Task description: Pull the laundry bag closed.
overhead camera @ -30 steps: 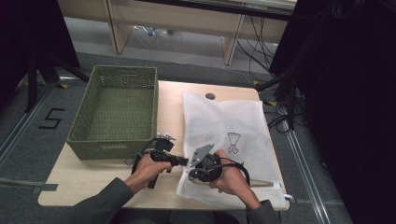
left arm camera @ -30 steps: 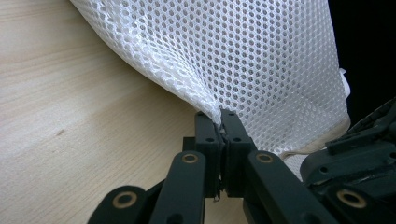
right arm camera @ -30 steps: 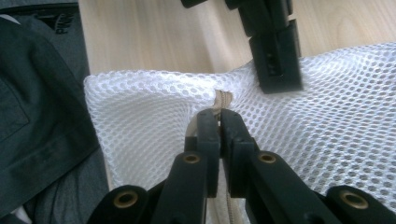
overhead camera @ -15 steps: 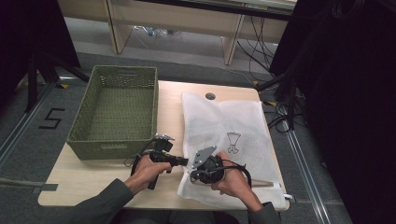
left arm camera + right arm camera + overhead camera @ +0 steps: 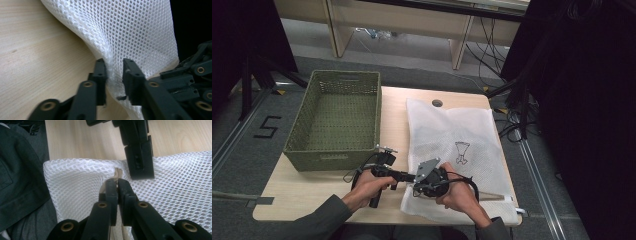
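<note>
Your sleeves (image 5: 314,220) are dark grey-green, reaching to the wrists. Left gripper (image 5: 114,68): black jaws, brass-coloured rivets along the linkage bars, black cable looping off the handle. Right gripper (image 5: 117,185): same black jaws and brass rivets, grey three-cornered plate (image 5: 426,168) on top, black cable trailing.

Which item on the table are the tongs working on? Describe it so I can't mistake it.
On the light wooden table, look right of the green woven basket. The thing is the flat white mesh laundry bag, printed with a small dark emblem; unlike the rigid basket, it is soft netting, and both tongs meet at its near left corner.
</note>
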Motion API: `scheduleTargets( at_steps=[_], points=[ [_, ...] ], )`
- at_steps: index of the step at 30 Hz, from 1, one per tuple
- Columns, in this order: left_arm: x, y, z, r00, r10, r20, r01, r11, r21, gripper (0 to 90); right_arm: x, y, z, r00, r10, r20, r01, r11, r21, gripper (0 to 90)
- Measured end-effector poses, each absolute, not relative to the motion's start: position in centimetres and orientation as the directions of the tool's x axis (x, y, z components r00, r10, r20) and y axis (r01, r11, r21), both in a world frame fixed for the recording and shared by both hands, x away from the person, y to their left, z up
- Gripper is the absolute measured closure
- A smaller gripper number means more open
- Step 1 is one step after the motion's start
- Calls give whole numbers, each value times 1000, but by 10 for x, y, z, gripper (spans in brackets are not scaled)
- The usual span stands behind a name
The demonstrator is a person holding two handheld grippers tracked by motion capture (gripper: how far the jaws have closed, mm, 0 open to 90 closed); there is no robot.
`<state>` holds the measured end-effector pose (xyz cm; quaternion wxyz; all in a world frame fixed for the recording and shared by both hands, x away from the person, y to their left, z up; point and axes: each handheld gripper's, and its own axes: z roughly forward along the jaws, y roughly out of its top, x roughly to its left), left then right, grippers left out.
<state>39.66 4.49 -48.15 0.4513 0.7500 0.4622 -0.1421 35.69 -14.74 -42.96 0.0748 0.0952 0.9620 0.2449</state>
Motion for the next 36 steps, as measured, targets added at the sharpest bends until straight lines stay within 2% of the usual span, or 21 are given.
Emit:
scheduleTargets(
  at_steps=[2, 5, 16, 25, 31, 36],
  points=[
    [397, 46, -482, 534, 565, -629, 820, -163, 549, 839, 356, -146, -429, -970, 222, -99, 149, 865, 479, 881],
    [394, 42, -480, 573, 587, -572, 786, -195, 587, 871, 356, -145, -432, -969, 227, -95, 157, 867, 472, 881],
    [395, 44, -477, 598, 594, -538, 761, -208, 615, 880, 356, -148, -432, -969, 233, -86, 167, 867, 470, 882],
    [396, 48, -476, 601, 583, -547, 761, -209, 614, 880, 357, -150, -431, -965, 252, -75, 186, 856, 483, 882],
    [397, 46, -478, 601, 580, -549, 762, -212, 611, 879, 355, -151, -432, -969, 229, -93, 159, 865, 477, 882],
    [397, 47, -477, 595, 575, -561, 765, -193, 614, 880, 353, -154, -431, -962, 260, -89, 185, 853, 488, 882]
  ],
)
